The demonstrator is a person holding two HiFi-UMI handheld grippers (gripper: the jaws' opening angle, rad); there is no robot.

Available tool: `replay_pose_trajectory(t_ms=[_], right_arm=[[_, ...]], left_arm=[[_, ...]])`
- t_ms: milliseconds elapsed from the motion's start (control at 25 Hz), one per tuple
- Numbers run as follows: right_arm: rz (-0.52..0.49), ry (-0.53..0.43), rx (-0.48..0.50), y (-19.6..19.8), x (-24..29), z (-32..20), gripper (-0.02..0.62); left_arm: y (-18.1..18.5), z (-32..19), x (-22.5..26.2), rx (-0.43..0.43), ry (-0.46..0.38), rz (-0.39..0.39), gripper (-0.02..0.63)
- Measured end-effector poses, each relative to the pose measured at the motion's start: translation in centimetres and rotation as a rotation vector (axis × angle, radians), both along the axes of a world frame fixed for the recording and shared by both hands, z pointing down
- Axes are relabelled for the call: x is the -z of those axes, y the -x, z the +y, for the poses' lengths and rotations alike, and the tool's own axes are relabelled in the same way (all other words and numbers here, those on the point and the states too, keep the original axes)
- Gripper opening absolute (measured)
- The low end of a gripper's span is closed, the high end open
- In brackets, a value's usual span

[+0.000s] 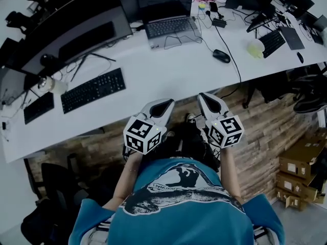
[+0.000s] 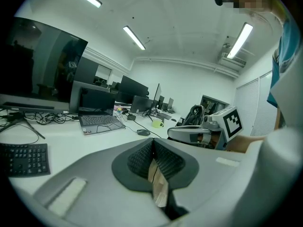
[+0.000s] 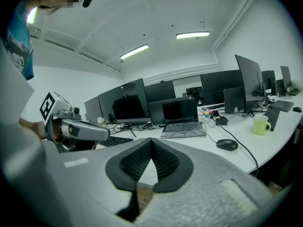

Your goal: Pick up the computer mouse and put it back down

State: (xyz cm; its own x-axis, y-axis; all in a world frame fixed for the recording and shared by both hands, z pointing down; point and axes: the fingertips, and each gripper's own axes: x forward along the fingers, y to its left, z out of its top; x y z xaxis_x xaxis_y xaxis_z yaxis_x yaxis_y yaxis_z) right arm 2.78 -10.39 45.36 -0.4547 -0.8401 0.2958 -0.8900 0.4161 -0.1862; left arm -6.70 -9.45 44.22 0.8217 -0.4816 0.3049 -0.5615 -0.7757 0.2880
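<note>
A black corded computer mouse (image 1: 221, 55) lies on the white desk (image 1: 173, 78), right of the laptop. It also shows in the left gripper view as the mouse (image 2: 143, 132) and in the right gripper view as the mouse (image 3: 227, 144). Both grippers hang side by side at the desk's front edge, well short of the mouse. My left gripper (image 1: 170, 102) is shut with nothing in it, its pads meeting at the tip (image 2: 152, 143). My right gripper (image 1: 201, 95) is also shut and empty (image 3: 151, 142), and it is the nearer of the two to the mouse.
An open laptop (image 1: 168, 27) stands behind the grippers, a black keyboard (image 1: 93, 90) to the left, a pale green mug (image 1: 255, 47) right of the mouse. Cables cross the desk. Monitors line the back. Cardboard boxes (image 1: 301, 167) sit on the floor at right.
</note>
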Motion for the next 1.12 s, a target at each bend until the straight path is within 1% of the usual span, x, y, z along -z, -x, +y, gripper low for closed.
replay_pose_trajectory(t_ms=[200, 520, 1120], right_arm=[[0.013, -0.007, 0.001, 0.7, 0.3, 0.7, 0.002], [0.029, 0.005, -0.012, 0.5, 0.0, 2.0, 0.002], [0.048, 0.002, 0.018, 1.0, -0.6, 3.3, 0.002]], left_arm=[[0.6, 0.6, 0.2, -0.003, -0.006, 0.017, 0.014], [0.5, 1.6, 0.2, -0.019, -0.015, 0.033, 0.014], [0.3, 3.3, -0.3, -0.026, -0.014, 0.024, 0.014]])
